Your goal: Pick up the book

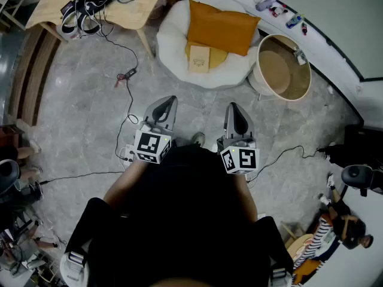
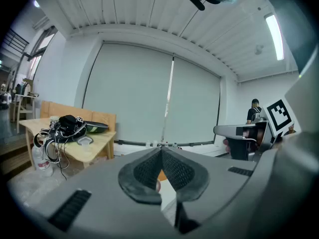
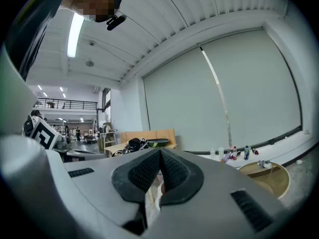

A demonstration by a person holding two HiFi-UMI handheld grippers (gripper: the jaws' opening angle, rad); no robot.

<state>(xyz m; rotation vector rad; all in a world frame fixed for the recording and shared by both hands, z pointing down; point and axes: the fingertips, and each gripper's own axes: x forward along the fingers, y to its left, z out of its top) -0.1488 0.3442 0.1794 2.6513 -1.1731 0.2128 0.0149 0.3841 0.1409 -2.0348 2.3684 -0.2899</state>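
The book [image 1: 199, 58] is a tan, closed volume lying on a round white floor cushion [image 1: 179, 64], just in front of an orange pillow [image 1: 222, 26]. Both grippers hover over the stone floor, short of the cushion and apart from the book. My left gripper [image 1: 171, 99] points toward the cushion's near edge, its jaws shut and empty. My right gripper [image 1: 232, 106] is level with it, also shut with nothing held. In the left gripper view the pads [image 2: 149, 171] meet at the tip, and a sliver of orange shows behind them. The right gripper view shows its pads [image 3: 144, 173] closed too.
A round wicker basket [image 1: 283, 69] stands right of the cushion. A wooden table [image 1: 140, 8] piled with cables and gear is at the back left. A cable [image 1: 127, 76] trails across the floor to a power strip [image 1: 126, 154]. Bottles [image 1: 272, 6] line the window ledge.
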